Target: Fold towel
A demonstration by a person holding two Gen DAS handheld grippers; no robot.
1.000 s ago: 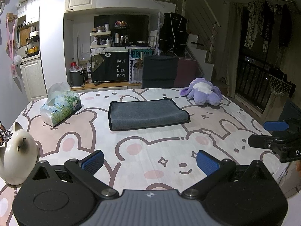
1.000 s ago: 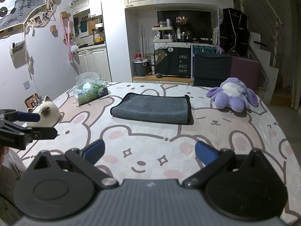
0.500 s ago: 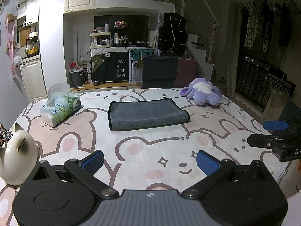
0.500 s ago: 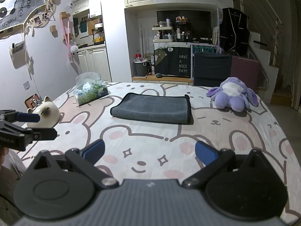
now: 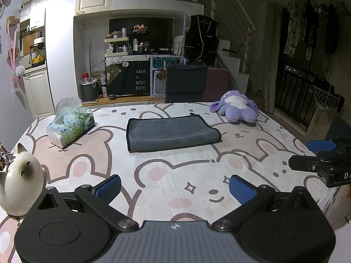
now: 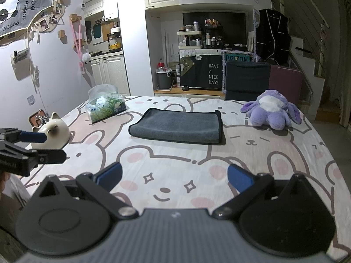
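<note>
A dark grey towel (image 5: 171,133) with black trim lies folded flat on the bunny-print table (image 5: 175,171), also in the right wrist view (image 6: 178,128). My left gripper (image 5: 174,188) is open and empty, near the table's front edge, well short of the towel. My right gripper (image 6: 174,178) is open and empty, also near the front edge. Each gripper shows in the other's view: the right one at the right edge (image 5: 311,155), the left one at the left edge (image 6: 43,146).
A tissue pack (image 5: 70,127) lies left of the towel. A white cat figurine (image 5: 22,182) stands at the front left. A purple plush toy (image 5: 235,109) lies at the back right. A dark chair (image 5: 185,83) stands behind the table.
</note>
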